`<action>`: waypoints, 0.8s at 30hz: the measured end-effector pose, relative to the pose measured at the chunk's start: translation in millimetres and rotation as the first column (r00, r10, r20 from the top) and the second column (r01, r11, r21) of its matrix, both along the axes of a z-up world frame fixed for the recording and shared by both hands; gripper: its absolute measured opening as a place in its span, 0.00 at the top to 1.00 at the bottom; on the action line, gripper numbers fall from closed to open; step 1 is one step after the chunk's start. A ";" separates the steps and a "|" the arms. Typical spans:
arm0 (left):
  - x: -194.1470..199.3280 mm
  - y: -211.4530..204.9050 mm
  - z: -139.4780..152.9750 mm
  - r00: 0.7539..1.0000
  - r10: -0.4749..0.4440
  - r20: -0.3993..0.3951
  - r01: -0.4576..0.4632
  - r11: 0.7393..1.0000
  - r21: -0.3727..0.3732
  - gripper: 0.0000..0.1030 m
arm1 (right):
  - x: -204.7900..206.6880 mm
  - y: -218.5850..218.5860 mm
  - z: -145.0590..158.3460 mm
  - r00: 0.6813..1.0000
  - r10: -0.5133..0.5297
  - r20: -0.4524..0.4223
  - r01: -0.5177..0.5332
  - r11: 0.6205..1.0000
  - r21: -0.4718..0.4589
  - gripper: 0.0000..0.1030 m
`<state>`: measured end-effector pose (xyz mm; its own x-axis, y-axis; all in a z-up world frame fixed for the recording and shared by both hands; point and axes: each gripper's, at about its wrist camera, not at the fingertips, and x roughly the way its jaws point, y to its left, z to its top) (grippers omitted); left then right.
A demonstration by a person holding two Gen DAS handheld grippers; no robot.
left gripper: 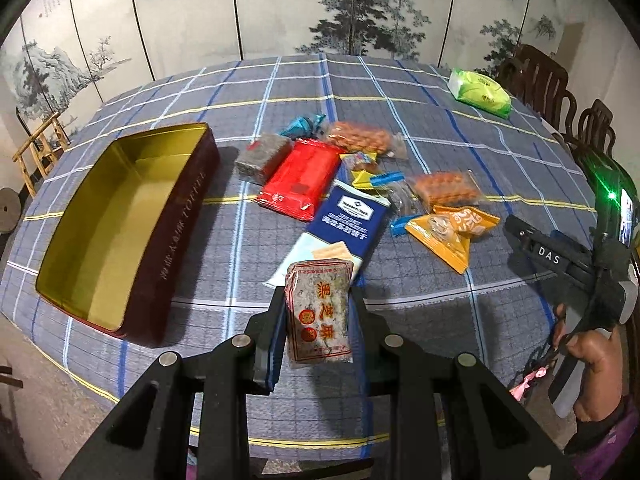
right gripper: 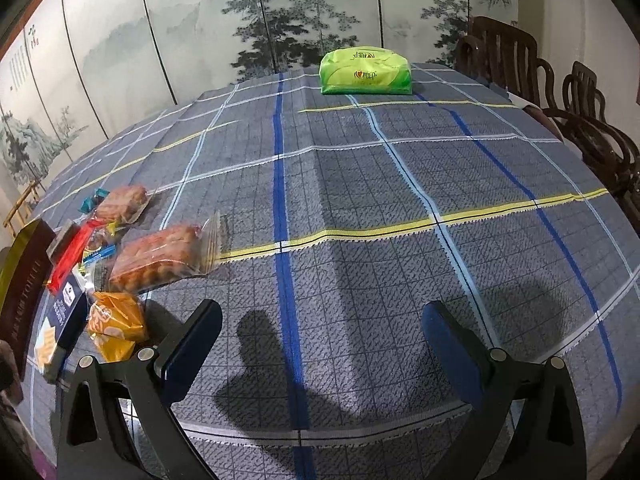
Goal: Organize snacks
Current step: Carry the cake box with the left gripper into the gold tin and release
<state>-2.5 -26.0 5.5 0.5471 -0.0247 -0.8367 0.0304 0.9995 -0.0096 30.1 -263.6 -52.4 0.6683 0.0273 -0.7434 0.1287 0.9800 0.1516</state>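
Observation:
My left gripper [left gripper: 318, 300] is shut on a black sesame snack bar [left gripper: 318, 312] in a clear wrapper with red print, held above the table's near edge. An open dark red tin [left gripper: 120, 224] with a gold inside stands empty to its left. A pile of snacks lies ahead: a red packet [left gripper: 302, 180], a blue cracker pack [left gripper: 344, 224], orange packets [left gripper: 452, 232], peanut bars [left gripper: 444, 188] and small candies. My right gripper [right gripper: 322, 344] is open and empty above bare tablecloth, right of the pile; it also shows in the left wrist view [left gripper: 520, 236].
A green tissue pack [right gripper: 365, 71] lies at the far side of the table [right gripper: 360, 200]. Dark wooden chairs [right gripper: 560, 96] stand on the right. A painted folding screen [left gripper: 240, 8] stands behind the table.

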 end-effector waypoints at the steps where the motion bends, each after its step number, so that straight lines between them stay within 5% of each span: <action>1: -0.1 2.1 0.8 1.000 0.002 0.002 -0.002 1.000 0.000 0.76 | -0.2 0.5 -0.3 1.000 0.000 -0.002 0.000 1.000 -0.004 0.03; 9: 12.0 41.7 26.0 0.997 0.059 0.059 -0.059 0.998 0.009 0.76 | 0.5 2.2 -0.9 1.000 0.000 -0.011 0.000 1.000 -0.022 0.03; 16: 47.1 101.2 40.7 0.983 0.150 0.104 -0.161 0.981 0.108 0.76 | 1.5 3.6 -1.6 1.000 -0.001 -0.019 0.000 0.999 -0.035 0.03; 24: 112.9 171.1 25.3 0.978 0.209 0.029 -0.211 0.961 0.177 0.76 | 3.1 7.3 -2.0 0.999 -0.006 -0.032 0.004 0.998 -0.061 0.03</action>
